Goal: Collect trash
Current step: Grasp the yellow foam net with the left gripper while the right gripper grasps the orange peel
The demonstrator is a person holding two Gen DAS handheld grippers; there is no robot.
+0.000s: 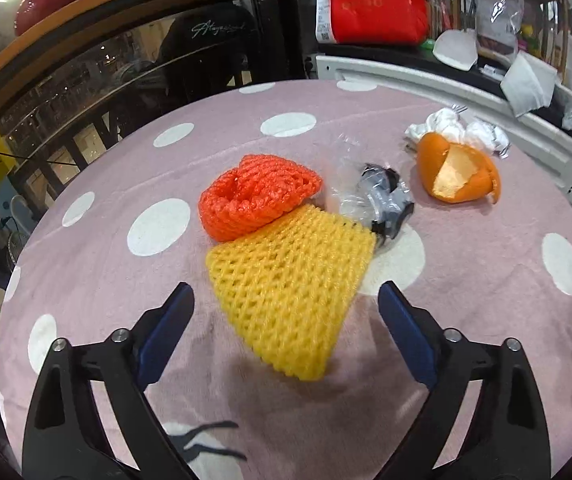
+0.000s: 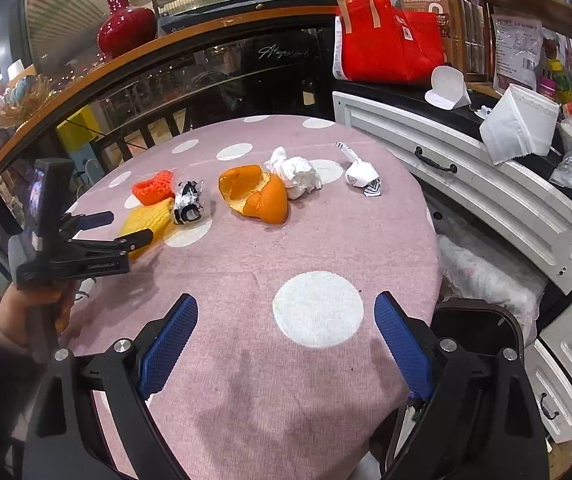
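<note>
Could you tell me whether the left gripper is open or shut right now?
Open: the left gripper has its blue fingers spread either side of the yellow foam net, not touching it.

black tool (image 1: 286, 304), blue ribbed pads (image 2: 169, 340)

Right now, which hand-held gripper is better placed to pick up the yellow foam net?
Left. The left hand-held gripper is open right over the yellow foam net; the right hand-held gripper faces bare tablecloth.

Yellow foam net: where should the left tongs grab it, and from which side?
Grip the yellow foam net at its narrow near corner, coming straight in from the front with the left tongs, which already straddle it. It lies flat, its far edge tucked against the orange net.
</note>
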